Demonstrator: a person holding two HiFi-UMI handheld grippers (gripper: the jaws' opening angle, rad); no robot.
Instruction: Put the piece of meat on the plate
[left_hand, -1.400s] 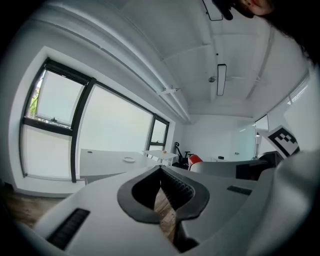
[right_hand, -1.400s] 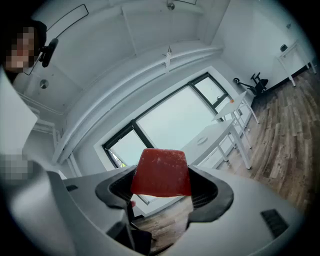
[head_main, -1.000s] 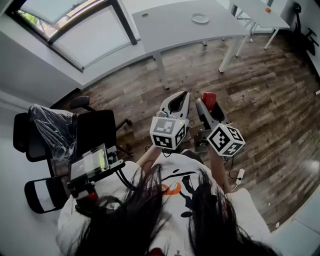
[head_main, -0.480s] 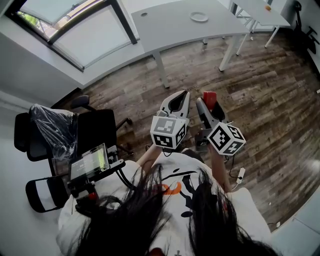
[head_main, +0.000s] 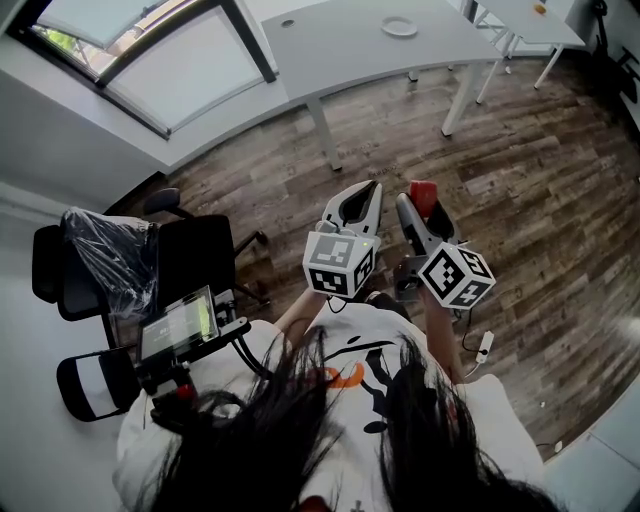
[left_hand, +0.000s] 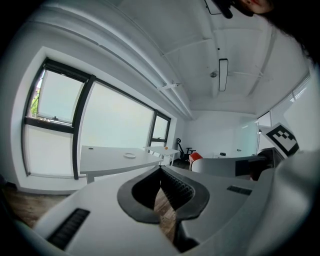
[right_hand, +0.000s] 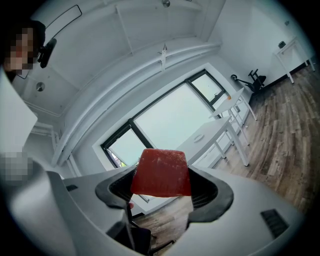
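Observation:
A red block of meat (right_hand: 161, 172) sits clamped between the jaws of my right gripper (right_hand: 162, 186); in the head view the meat (head_main: 421, 192) shows as a red tip on the right gripper (head_main: 418, 205), held over the wood floor. My left gripper (head_main: 358, 196) is beside it, jaws closed together on nothing (left_hand: 161, 192). The white plate (head_main: 399, 27) lies far off on a grey-white table (head_main: 340, 50); the plate (left_hand: 129, 155) is small in the left gripper view and also appears as the plate (right_hand: 198, 137) in the right gripper view.
A black office chair (head_main: 190, 260) and a plastic-wrapped chair (head_main: 95, 265) stand to my left. A second white table (head_main: 530, 15) with an orange object (head_main: 541, 8) is at the far right. Large windows (head_main: 150, 60) line the far wall. A cable plug (head_main: 485, 345) lies on the floor.
The view has shifted slightly: the table and plate sit a little higher in the frame. Both grippers keep their pose, the right one still holding the meat.

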